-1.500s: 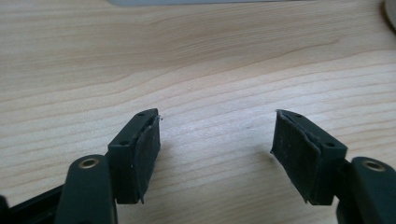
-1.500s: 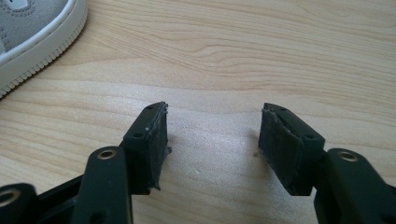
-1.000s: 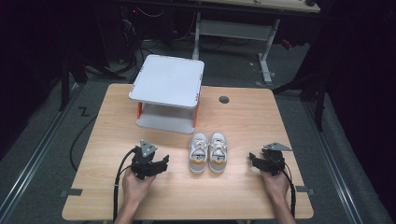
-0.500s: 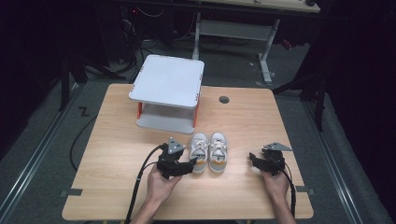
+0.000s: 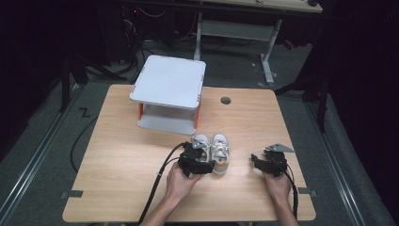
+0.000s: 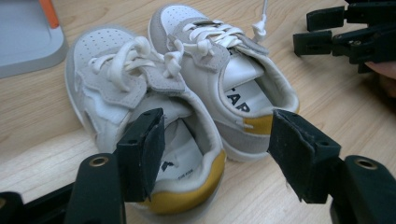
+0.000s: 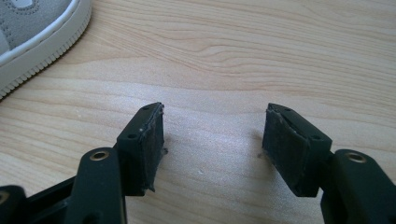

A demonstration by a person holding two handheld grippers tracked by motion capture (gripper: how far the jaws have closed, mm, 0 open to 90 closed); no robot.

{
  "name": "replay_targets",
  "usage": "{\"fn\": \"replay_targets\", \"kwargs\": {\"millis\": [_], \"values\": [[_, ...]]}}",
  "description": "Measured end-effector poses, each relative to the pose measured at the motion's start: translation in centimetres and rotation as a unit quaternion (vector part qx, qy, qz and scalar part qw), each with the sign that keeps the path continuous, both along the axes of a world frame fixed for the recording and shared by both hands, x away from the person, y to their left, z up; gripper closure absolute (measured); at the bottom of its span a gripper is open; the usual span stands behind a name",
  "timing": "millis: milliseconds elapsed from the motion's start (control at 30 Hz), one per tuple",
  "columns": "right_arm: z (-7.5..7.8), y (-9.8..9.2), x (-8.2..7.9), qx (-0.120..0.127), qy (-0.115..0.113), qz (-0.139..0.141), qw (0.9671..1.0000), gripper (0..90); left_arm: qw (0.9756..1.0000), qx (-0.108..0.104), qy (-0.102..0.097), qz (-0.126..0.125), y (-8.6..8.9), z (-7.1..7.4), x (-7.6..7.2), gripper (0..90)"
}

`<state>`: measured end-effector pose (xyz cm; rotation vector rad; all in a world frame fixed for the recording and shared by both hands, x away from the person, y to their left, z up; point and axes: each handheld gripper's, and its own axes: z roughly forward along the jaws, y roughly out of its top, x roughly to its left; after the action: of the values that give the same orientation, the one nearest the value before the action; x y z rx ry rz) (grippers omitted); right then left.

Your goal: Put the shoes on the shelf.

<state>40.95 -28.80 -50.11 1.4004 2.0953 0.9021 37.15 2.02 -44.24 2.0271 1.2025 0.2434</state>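
Note:
Two small white and grey shoes with yellow heels stand side by side on the wooden table, the left shoe (image 5: pixel 200 141) (image 6: pixel 116 79) and the right shoe (image 5: pixel 220 149) (image 6: pixel 219 51). My left gripper (image 5: pixel 200 162) (image 6: pixel 217 128) is at their heels, open. Its jaws have just been opening, and the left shoe's heel lies between them with the pads not pressing on it. My right gripper (image 5: pixel 255 160) (image 7: pixel 215 121) rests open on bare wood to the right of the shoes, with nothing between its jaws. The right shoe's sole edge (image 7: pixel 42 32) is at the upper left of the right gripper view.
A white two-level stand with orange legs (image 5: pixel 169 87) sits at the back of the table (image 5: pixel 117 155), just behind the shoes. A round cable hole (image 5: pixel 226 100) lies to its right. My left gripper's cable (image 5: pixel 157 183) trails toward the front edge.
My left gripper has moved right across the table from the left side to the shoes' heels. The right gripper and the shoes have stayed put.

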Motion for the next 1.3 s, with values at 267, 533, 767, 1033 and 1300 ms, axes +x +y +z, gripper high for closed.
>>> {"fn": "replay_targets", "kwargs": {"millis": [267, 533, 767, 1033, 1300], "values": [[0.0, 0.0, 0.0, -0.001, -0.001, 0.001, 1.0, 38.4, 0.9994, -0.01, 0.027, 0.021, -0.7, -0.4, 1.1, 37.8], [0.0, 0.0, 0.0, -0.001, 0.0, 0.001, 1.0, 38.4, 0.9989, -0.016, 0.036, 0.027, -0.9, -0.1, 1.6, 38.8], [0.0, 0.0, 0.0, -0.001, -0.001, 0.001, 1.0, 38.4, 0.9978, -0.035, 0.047, 0.032, -0.9, -0.1, 1.9, 39.5], [0.0, 0.0, 0.0, -0.001, -0.001, 0.001, 1.0, 38.4, 0.9978, -0.036, 0.044, 0.034, -1.4, -0.3, 2.2, 43.2], [0.0, 0.0, 0.0, -0.001, -0.001, 0.001, 1.0, 38.4, 0.9994, 0.025, 0.005, 0.023, -2.6, -1.1, 2.5, 50.0]]}}
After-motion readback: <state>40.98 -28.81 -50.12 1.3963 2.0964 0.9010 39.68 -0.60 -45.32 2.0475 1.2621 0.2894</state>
